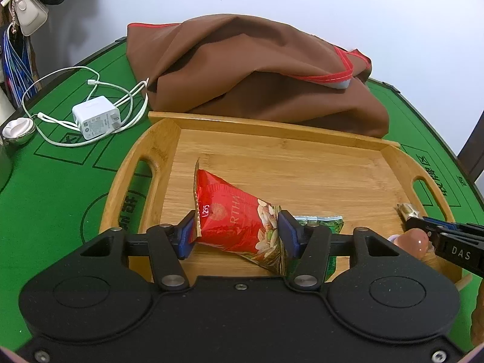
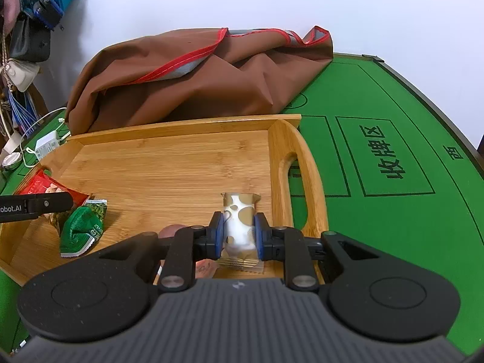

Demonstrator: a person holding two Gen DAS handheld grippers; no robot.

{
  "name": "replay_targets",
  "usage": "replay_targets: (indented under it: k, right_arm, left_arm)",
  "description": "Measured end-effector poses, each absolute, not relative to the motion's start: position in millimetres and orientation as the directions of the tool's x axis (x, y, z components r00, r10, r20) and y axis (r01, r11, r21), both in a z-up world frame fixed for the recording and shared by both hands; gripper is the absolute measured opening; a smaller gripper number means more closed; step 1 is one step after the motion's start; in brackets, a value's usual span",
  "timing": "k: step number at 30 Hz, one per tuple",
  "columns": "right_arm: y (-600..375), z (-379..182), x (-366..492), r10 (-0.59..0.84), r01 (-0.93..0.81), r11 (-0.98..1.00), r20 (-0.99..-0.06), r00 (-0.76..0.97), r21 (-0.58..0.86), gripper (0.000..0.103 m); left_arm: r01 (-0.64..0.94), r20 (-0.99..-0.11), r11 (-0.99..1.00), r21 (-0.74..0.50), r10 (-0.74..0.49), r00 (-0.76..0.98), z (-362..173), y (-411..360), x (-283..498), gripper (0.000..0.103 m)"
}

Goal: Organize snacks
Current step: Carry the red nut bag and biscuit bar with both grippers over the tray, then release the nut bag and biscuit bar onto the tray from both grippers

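Observation:
My left gripper (image 1: 236,233) is shut on a red nut packet (image 1: 236,217) over the near left part of the bamboo tray (image 1: 272,157). A green snack packet (image 1: 326,224) lies just right of it; it also shows in the right wrist view (image 2: 83,230). My right gripper (image 2: 240,231) is shut on a white-and-brown patterned snack bar (image 2: 239,220) over the tray's (image 2: 181,163) near right part. A pink sausage-like snack (image 1: 414,240) lies near the right gripper's fingers (image 1: 423,224). The red packet (image 2: 45,186) and left gripper (image 2: 51,202) show at the left of the right wrist view.
A brown cloth bag with red trim (image 1: 257,69) lies behind the tray on the green felt table (image 2: 393,139). A white charger with cable (image 1: 96,118) and a small round metal dish (image 1: 18,130) lie on the table at the left. Bags hang at the far left.

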State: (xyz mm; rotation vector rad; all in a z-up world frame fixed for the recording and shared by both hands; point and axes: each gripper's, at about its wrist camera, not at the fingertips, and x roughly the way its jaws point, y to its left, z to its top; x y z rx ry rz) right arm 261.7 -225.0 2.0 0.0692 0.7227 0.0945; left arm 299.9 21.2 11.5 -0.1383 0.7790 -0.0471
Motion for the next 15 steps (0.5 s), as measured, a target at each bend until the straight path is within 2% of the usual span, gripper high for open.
replay_targets:
  k: [4,9,12,15]
  right_arm:
    - [-225.5,2.1,260.9,0.112,-0.061,0.993,-0.655,0.747,0.1,0.03]
    - [-227.4,4.7,259.3,0.124,-0.065,0.991,-0.645,0.754,0.115,0.035]
    - [-227.3,8.2,256.7,0.12,-0.066,0.992,-0.633,0.765,0.108,0.049]
    - [-226.8,12.8,253.1,0.118,-0.071,0.992,-0.62,0.776,0.1,0.052]
  left_arm:
    - [-0.013,-0.697,0.991,-0.133,-0.084,0.712,11.2,19.9,300.2,0.056]
    - [-0.021,-0.691,0.993,-0.12,-0.068,0.72,12.8,19.3,298.3,0.075]
    - [-0.02,-0.683,0.994,-0.112,-0.063,0.728,15.7,20.2,294.9,0.083]
    - [-0.017,-0.676,0.995,-0.103,-0.058,0.735,19.3,20.9,290.3,0.091]
